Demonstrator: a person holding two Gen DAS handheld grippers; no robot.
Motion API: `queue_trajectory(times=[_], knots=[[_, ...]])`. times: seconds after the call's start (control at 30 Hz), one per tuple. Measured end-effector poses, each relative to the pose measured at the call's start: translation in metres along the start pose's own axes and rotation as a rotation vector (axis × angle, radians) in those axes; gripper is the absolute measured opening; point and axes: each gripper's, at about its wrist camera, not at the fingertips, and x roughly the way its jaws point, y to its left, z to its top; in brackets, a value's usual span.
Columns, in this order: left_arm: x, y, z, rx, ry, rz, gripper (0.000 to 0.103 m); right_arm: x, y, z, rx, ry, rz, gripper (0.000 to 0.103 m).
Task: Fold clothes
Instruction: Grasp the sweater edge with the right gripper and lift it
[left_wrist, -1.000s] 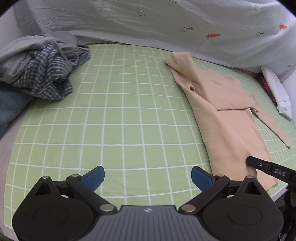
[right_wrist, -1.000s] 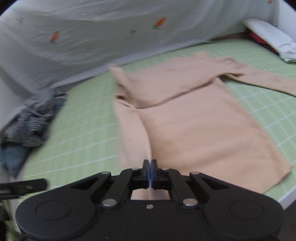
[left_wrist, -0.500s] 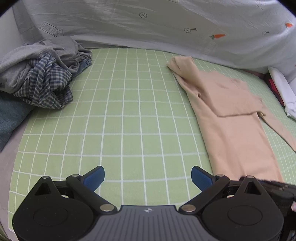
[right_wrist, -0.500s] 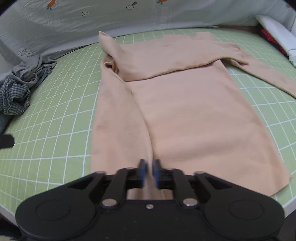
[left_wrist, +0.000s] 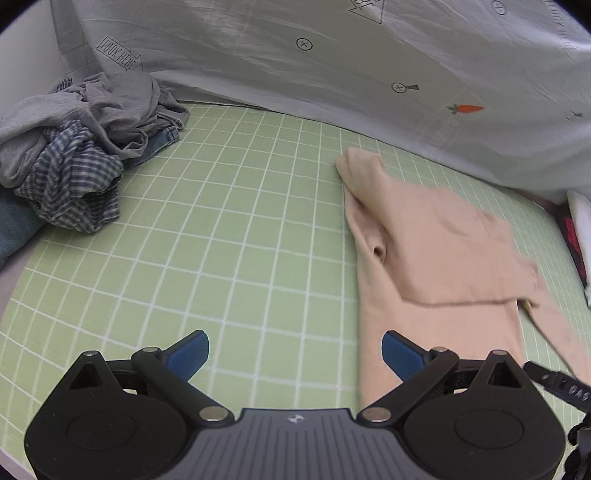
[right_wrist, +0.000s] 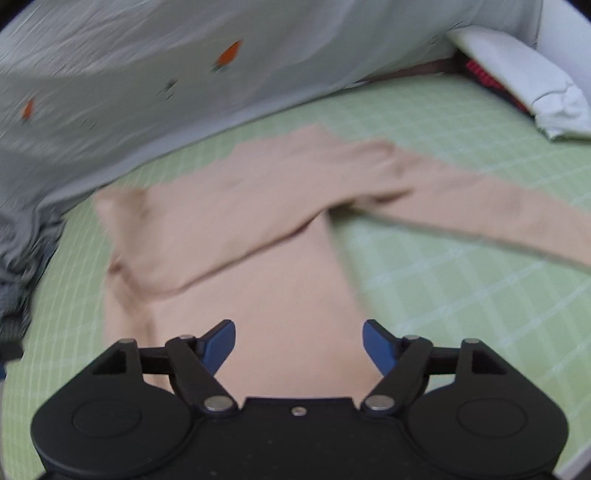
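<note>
A beige long-sleeved top lies flat on the green grid mat, its left side and one sleeve folded over the body. In the right wrist view the top fills the middle, and its other sleeve stretches out to the right on the mat. My left gripper is open and empty above the mat, its right finger at the top's left edge. My right gripper is open and empty, just above the lower body of the top.
A heap of unfolded clothes, grey, checked and denim, lies at the mat's far left. A pale printed sheet hangs along the back. White folded cloth sits at the far right corner. The mat's front edge is close below both grippers.
My right gripper has opened and let go of the top's folded edge, and its view has swung right. My left gripper has moved nearer the top, still open.
</note>
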Motion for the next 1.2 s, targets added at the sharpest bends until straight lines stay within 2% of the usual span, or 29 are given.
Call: queue_trajectory(times=[0.33,0.53,0.6,0.63,0.67,0.73,0.83,0.97,1.03,1.07,1.1,1.13,1.17,1.2], knots=[[0.065,-0.033,0.050,-0.048,0.055,0.078,0.099,0.085,-0.060,0.096,0.037,-0.034,-0.066,0.077],[0.102,-0.040,0.077,-0.046,0.099,0.134,0.099,0.134,-0.062,0.122,-0.019,0.001,-0.067,0.077],[0.113,-0.042,0.085,-0.044,0.111,0.150,0.099,0.137,-0.057,0.125,-0.070,0.007,-0.060,0.067],[0.116,-0.042,0.088,-0.040,0.114,0.153,0.099,0.138,-0.055,0.127,-0.102,0.013,-0.061,0.049],[0.119,-0.042,0.091,-0.037,0.118,0.155,0.099,0.138,-0.052,0.129,-0.137,0.021,-0.066,0.028],[0.125,-0.042,0.095,-0.032,0.124,0.156,0.099,0.136,-0.051,0.135,-0.169,0.026,-0.059,0.004],[0.128,-0.041,0.103,-0.031,0.116,0.158,0.099,0.121,-0.054,0.149,-0.156,-0.005,0.006,0.004],[0.129,-0.038,0.113,-0.041,0.093,0.165,0.099,0.078,-0.059,0.182,-0.099,-0.157,0.090,0.003],[0.129,-0.038,0.118,-0.044,0.079,0.171,0.099,0.064,-0.084,0.200,0.025,-0.279,0.026,0.003],[0.129,-0.038,0.120,-0.043,0.070,0.173,0.099,0.068,-0.099,0.205,0.080,-0.294,-0.077,0.004],[0.129,-0.039,0.122,-0.041,0.064,0.172,0.099,0.073,-0.114,0.211,0.125,-0.303,-0.169,0.004],[0.131,-0.040,0.123,-0.039,0.064,0.166,0.099,0.079,-0.121,0.213,0.120,-0.282,-0.201,0.004],[0.133,-0.041,0.124,-0.037,0.067,0.157,0.099,0.084,-0.126,0.215,0.111,-0.264,-0.224,0.004],[0.134,-0.043,0.126,-0.035,0.067,0.148,0.099,0.083,-0.123,0.215,0.075,-0.262,-0.204,0.004]])
